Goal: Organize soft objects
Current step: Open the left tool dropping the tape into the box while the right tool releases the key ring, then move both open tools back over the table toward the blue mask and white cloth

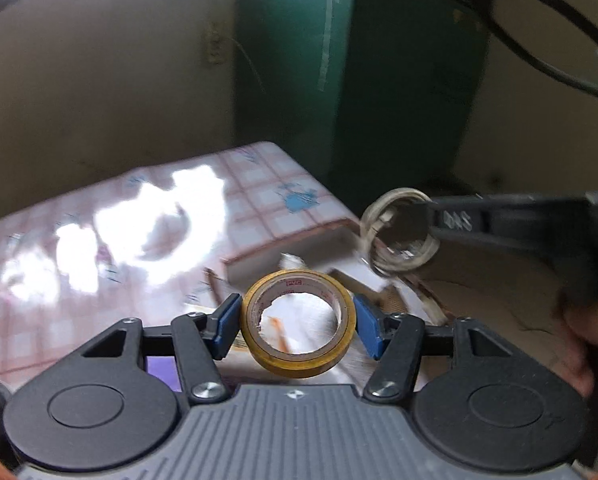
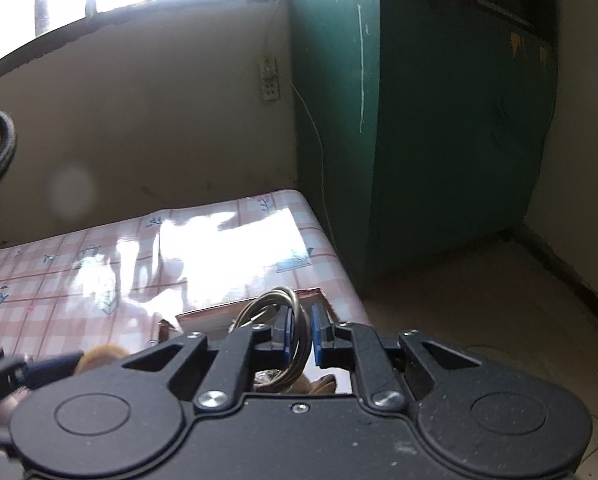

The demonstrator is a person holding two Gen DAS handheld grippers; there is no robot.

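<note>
My left gripper (image 1: pixel 297 318) holds a yellow roll of tape (image 1: pixel 299 336) by its sides, the blue pads (image 1: pixel 227 326) pressing on it, above an open cardboard box (image 1: pixel 283 246). My right gripper (image 2: pixel 299 334) is shut on a coil of pale wire (image 2: pixel 289 316). In the left wrist view the coil of wire (image 1: pixel 399 236) hangs from the right gripper's black fingers (image 1: pixel 459 220), over the box's right side. In the right wrist view the tape (image 2: pixel 101 356) shows blurred at the lower left.
A table with a pink checked plastic cloth (image 1: pixel 99 240) stretches to the left, glaring under window light. A green cabinet (image 2: pixel 439 120) stands behind the table's right corner. A beige wall with a socket strip (image 2: pixel 269 80) lies behind. Bare floor (image 2: pixel 479 300) lies to the right.
</note>
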